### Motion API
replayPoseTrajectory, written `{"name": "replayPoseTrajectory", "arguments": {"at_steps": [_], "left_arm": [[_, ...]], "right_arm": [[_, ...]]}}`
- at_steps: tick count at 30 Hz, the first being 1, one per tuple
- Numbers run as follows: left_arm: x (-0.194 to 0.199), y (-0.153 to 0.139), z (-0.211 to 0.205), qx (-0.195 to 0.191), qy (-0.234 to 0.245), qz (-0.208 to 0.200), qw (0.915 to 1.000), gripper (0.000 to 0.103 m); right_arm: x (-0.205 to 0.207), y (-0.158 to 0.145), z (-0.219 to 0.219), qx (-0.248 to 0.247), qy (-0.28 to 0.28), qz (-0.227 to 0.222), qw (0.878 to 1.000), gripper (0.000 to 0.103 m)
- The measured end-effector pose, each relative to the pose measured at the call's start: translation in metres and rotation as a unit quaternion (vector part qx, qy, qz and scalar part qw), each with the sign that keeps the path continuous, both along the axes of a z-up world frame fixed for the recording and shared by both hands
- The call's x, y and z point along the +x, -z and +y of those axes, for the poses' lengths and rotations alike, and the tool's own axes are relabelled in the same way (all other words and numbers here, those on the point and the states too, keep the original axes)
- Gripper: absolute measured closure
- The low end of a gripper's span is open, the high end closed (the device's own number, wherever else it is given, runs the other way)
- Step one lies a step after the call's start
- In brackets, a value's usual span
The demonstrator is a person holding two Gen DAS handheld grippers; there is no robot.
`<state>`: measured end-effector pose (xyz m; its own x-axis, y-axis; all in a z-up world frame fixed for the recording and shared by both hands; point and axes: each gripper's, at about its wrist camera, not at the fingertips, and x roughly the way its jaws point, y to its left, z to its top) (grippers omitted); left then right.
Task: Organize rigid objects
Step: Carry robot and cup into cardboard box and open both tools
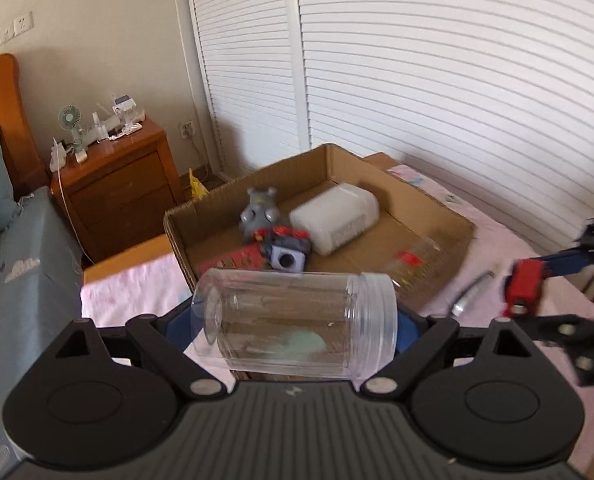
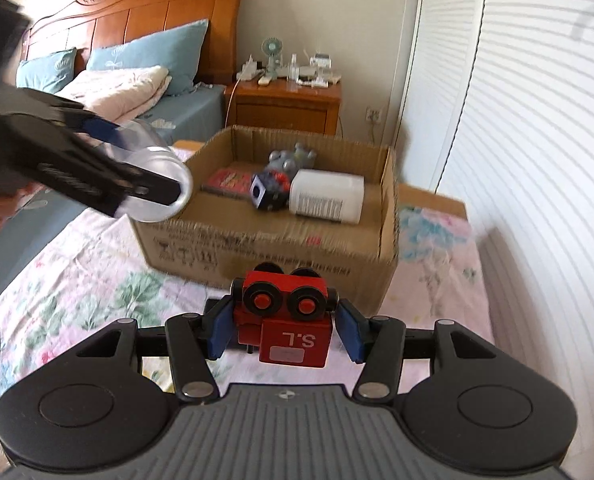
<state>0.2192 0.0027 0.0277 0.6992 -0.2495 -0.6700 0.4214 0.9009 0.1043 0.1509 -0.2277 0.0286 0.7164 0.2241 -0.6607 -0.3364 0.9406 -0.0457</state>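
My left gripper [image 1: 295, 320] is shut on a clear plastic jar [image 1: 293, 320], held sideways above the near edge of the cardboard box [image 1: 437, 216]; it also shows in the right wrist view [image 2: 153, 184]. My right gripper [image 2: 283, 328] is shut on a red toy train car [image 2: 287, 312] with black wheels, held above the floral bedsheet in front of the box [image 2: 265, 240]; the toy also shows in the left wrist view [image 1: 525, 288]. In the box lie a white plastic bottle [image 1: 335, 216], a grey toy figure [image 1: 261, 212], a purple-grey cube [image 1: 289, 260] and a red flat pack [image 2: 229, 180].
A small silver tube [image 1: 471, 294] and a clear bottle with a red label [image 1: 417, 264] lie on the bed to the right of the box. A wooden nightstand [image 2: 289, 104] with clutter stands behind. Louvred closet doors [image 2: 517, 100] run along the right.
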Motion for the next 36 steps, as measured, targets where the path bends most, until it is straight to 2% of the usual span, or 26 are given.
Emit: {"name": "replayPoseTrajectory", "arguments": {"at_steps": [8, 13, 19, 24, 30, 36], "left_arm": [[0.053, 0.012, -0.008, 0.0, -0.039, -0.002, 0.9992, 0.009], [0.061, 0.026, -0.001, -0.014, -0.057, 0.022, 0.9981, 0.009], [0.035, 0.024, 0.016, -0.036, -0.057, 0.035, 0.9971, 0.007], [0.001, 0.017, 0.024, -0.023, -0.062, 0.025, 0.9975, 0.004], [-0.042, 0.013, 0.032, -0.024, -0.069, 0.007, 0.9973, 0.003], [-0.067, 0.013, 0.032, -0.035, -0.083, -0.01, 0.9959, 0.003]], "right_arm": [[0.011, -0.015, -0.005, -0.001, 0.003, -0.02, 1.0, 0.044], [0.016, -0.015, -0.005, 0.002, 0.008, -0.018, 1.0, 0.044], [0.023, -0.017, -0.002, -0.008, 0.003, -0.016, 1.0, 0.044], [0.04, -0.026, -0.001, -0.007, 0.003, -0.016, 1.0, 0.044], [0.077, -0.034, 0.003, -0.003, 0.01, 0.001, 1.0, 0.044], [0.117, -0.03, 0.014, -0.015, 0.021, 0.025, 0.999, 0.044]]}}
